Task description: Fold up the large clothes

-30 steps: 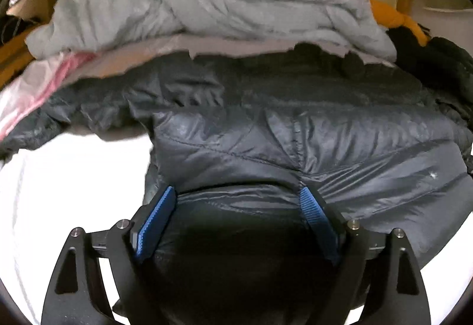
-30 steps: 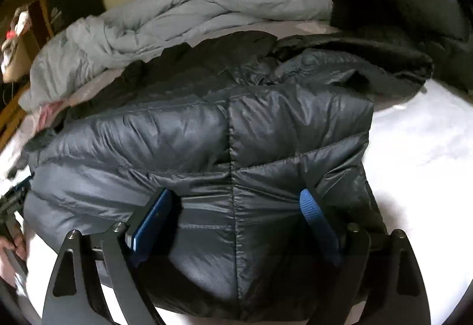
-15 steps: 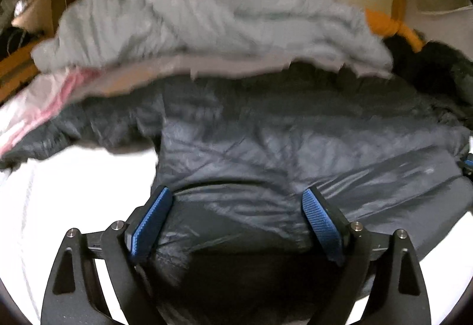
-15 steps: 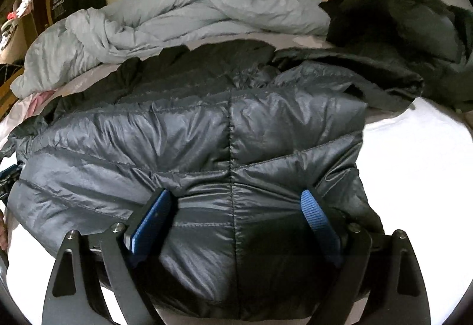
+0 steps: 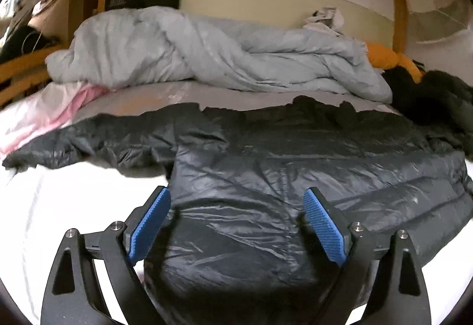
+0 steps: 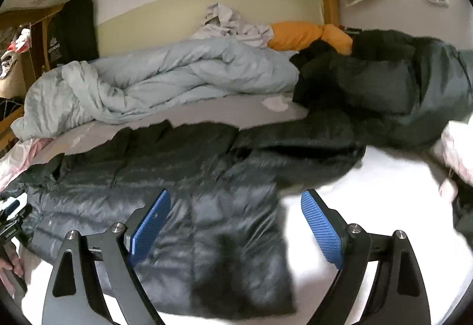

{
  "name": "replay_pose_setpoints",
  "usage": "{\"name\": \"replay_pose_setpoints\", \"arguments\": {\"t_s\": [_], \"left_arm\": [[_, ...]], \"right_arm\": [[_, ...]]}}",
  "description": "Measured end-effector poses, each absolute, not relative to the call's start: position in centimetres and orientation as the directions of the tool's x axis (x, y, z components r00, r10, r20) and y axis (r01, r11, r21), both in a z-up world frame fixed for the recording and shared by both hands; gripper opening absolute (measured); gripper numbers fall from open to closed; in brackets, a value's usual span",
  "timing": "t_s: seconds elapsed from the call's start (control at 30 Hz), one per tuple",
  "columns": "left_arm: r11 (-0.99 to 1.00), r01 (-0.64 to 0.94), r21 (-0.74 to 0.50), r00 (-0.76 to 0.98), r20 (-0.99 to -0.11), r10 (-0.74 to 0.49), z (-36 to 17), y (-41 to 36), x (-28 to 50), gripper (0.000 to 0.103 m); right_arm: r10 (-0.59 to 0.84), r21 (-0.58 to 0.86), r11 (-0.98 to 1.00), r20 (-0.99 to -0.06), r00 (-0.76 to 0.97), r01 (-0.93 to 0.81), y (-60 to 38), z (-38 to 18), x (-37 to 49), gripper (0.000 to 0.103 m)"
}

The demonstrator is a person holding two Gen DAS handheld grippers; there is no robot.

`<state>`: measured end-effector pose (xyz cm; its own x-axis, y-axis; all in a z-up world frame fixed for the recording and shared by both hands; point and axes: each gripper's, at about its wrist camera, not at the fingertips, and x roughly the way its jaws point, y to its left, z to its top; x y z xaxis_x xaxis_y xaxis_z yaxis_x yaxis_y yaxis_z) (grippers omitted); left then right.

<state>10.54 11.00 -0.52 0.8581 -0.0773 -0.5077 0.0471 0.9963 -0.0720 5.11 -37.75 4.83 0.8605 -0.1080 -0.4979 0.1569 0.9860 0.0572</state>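
my left gripper (image 5: 238,224) wide open, holding nothing | right gripper (image 6: 236,223) same, empty | dark puffer jacket (image 5: 266,186) spread flat on the white bed (image 5: 59,201), center frame | grey duvet (image 5: 207,56) bunched up top

A shiny dark grey quilted puffer jacket (image 6: 183,206) is lying spread across the white bed sheet (image 6: 369,192), filling the lower left of the frame. The right gripper (image 6: 235,224) is hovering above it, blue pads (image 6: 322,232) spread wide and gripping nothing.
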Motion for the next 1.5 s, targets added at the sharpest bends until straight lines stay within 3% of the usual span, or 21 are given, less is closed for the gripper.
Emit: {"name": "replay_pose_setpoints", "arguments": {"t_s": [0.2, 0.43, 0.63, 0.67, 0.7, 0.73, 0.83, 1.03, 1.3, 1.5], "left_arm": [[0.999, 0.045, -0.024, 0.842, -0.537, -0.051, -1.2, 10.2, 10.9, 0.09], [0.999, 0.046, -0.006, 0.828, -0.56, -0.041, -1.4, 9.9, 11.4, 0.091], [0.999, 0.044, -0.009, 0.824, -0.565, -0.041, -1.5, 9.9, 11.5, 0.091], [0.999, 0.045, -0.007, 0.825, -0.563, -0.041, -1.5, 9.8, 11.5, 0.091], [0.999, 0.045, -0.007, 0.827, -0.561, -0.041, -1.4, 9.8, 11.5, 0.091], [0.999, 0.045, -0.003, 0.829, -0.558, -0.039, -1.4, 9.8, 11.5, 0.091], [0.999, 0.039, 0.014, 0.832, -0.554, -0.025, -1.4, 9.5, 11.4, 0.091], [1.0, 0.019, 0.005, 0.833, -0.554, -0.013, -1.5, 9.7, 11.4, 0.091], [1.0, 0.009, -0.018, 0.834, -0.552, -0.017, -1.5, 10.3, 11.3, 0.091], [0.999, 0.006, -0.052, 0.821, -0.57, -0.035, -1.8, 10.9, 11.7, 0.091]], "right_arm": [[-0.166, -0.089, 0.986, -0.6, 0.783, 0.14, -39.1, 6.1, 12.9, 0.091], [-0.102, -0.012, 0.988, -0.8, 0.591, 0.155, -42.2, 3.1, 24.1, 0.091], [-0.139, -0.029, 0.973, -0.864, 0.485, 0.227, -43.6, -0.3, 27.6, 0.089], [-0.155, -0.043, 0.971, -0.864, 0.479, 0.235, -43.7, -0.5, 27.6, 0.084], [-0.156, -0.046, 0.971, -0.866, 0.476, 0.234, -43.8, -0.7, 27.5, 0.059], [-0.148, -0.044, 0.973, -0.87, 0.47, 0.225, -43.9, -0.9, 27.4, 0.026], [-0.18, -0.068, 0.972, -0.836, 0.518, 0.227, -44.1, 0.4, 26.2, 0.007], [-0.174, -0.025, 0.978, -0.646, 0.743, 0.208, -41.3, 8.1, 21.8, 0.006], [0.06, 0.103, 0.995, -0.595, 0.801, 0.002, -30.2, 15.0, 20.2, 0.006], [0.186, 0.083, 0.982, -0.561, 0.807, -0.169, -19.1, 16.6, 21.8, 0.006]]}}
